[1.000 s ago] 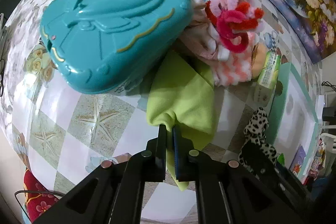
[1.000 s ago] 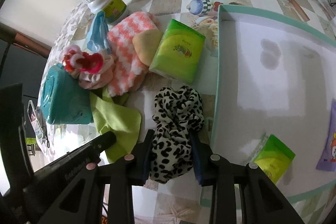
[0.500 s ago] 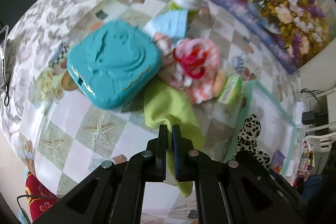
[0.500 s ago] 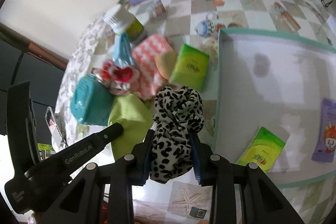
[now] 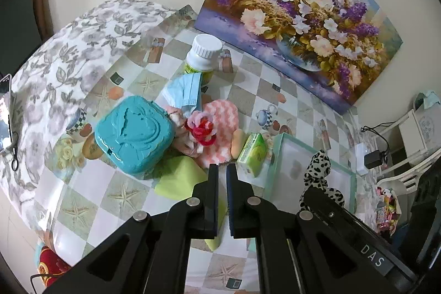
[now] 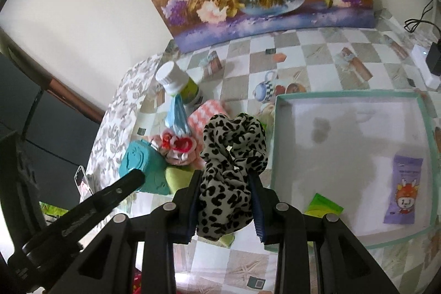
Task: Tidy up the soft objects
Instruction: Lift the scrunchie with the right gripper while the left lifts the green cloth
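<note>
Over the desk: I am hovering both grippers well above the checkered cloth, looking down on the pile and the tray.
Right gripper (image 6: 224, 200): its jaws are clenching the leopard-print scrunchie (image 6: 233, 156), which is bunching up between them and hanging clear of the desk.
Left gripper (image 5: 222, 178): its jaws are standing nearly together; the green cloth (image 5: 179, 179) is showing just behind them, but I cannot tell whether they are pinching it or simply passing in front.
Tray (image 6: 350, 97): the teal-rimmed tray is lying to the right of the pile, already holding a green tissue pack (image 6: 323, 208) and a purple sachet (image 6: 403, 192), with most of its white floor bare.
Step in hand: I am judging this as carrying the scrunchie across to the tray.
Doing it well: I am planning to clear the near rim before lowering, aim for the bare white floor away from the two packets, and loosen the jaws only once the fabric is resting, since it is likely to cling to the pads.
Left behind: the teal case (image 5: 133, 132), face mask (image 5: 184, 92), pink knitted cloth (image 5: 220, 117) and second tissue pack (image 5: 252, 153) are waiting beside the tray.
</note>
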### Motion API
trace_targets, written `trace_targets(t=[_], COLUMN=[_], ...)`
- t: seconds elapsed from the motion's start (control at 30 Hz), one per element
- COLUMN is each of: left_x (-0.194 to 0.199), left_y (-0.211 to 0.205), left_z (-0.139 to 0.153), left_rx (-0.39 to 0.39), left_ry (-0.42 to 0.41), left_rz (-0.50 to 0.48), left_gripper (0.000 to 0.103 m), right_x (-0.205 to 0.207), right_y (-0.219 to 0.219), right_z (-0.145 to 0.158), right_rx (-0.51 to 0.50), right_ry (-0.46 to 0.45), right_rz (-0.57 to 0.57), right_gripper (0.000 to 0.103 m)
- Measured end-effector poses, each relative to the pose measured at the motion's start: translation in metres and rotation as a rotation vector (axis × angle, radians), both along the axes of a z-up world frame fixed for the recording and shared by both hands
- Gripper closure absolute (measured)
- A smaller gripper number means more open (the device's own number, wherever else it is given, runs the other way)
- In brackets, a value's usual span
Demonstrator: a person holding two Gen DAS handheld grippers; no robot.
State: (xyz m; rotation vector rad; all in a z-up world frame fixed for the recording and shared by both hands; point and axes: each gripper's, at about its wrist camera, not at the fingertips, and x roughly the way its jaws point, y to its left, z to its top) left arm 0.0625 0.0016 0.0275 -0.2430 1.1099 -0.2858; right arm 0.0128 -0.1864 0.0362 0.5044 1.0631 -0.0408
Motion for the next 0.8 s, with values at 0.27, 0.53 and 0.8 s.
trace_targets(t=[0.27,0.53,0.8], left_x=[0.014,0.022,0.027], left_y=[-0.002,0.002,0.003], left_z=[-0.045,-0.075,-0.094], left_rx=[0.044,0.046,0.071], left_ry=[0.161,0.268,0.32], left_rz=[0.01,0.028,0.046], left_gripper=[0.098,0.061,0.047], right_x=[0.007,0.008,0.008], right_y=[0.002,0.003,0.003], right_z=[-0.026,-0.038,-0.037], right_rx=[-0.045,-0.056,-0.059], right_ry=[0.092,0.126,0.13], right_rz=[0.003,0.013,0.01], right_gripper=[0.069,0.069,0.069])
